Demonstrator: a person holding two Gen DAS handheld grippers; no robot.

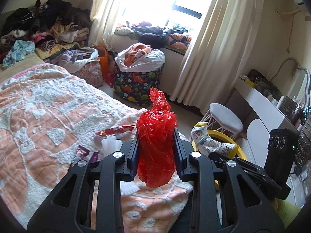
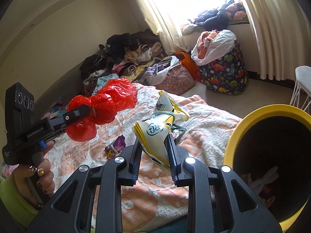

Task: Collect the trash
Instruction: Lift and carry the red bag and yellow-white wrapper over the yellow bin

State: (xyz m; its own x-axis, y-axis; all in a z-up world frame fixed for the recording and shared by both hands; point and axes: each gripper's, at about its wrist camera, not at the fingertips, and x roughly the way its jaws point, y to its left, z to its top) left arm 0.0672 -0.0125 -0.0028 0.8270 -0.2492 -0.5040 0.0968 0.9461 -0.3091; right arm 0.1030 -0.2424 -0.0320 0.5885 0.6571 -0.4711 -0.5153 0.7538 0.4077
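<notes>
Glossy crinkled red plastic bag (image 1: 156, 136), shiny yellow-white foil wrapper (image 2: 155, 134), nubby tufted cloth bedspread (image 1: 48, 106)

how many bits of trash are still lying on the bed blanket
3 that I can make out, maybe more hidden behind the grippers: a red wrapper, a white crumpled piece just below it, and a small purple wrapper nearer the camera.

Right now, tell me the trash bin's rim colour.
Yellow rim on the trash bin; right wrist view shows it best.

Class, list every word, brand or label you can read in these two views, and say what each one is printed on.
"GenRobot.AI": side of the left gripper.
"tJe", cut off by a fold: logo on the snack bag.
Small print on the snack bag and on the wrappers on the blanket: too blurred to read.
</notes>
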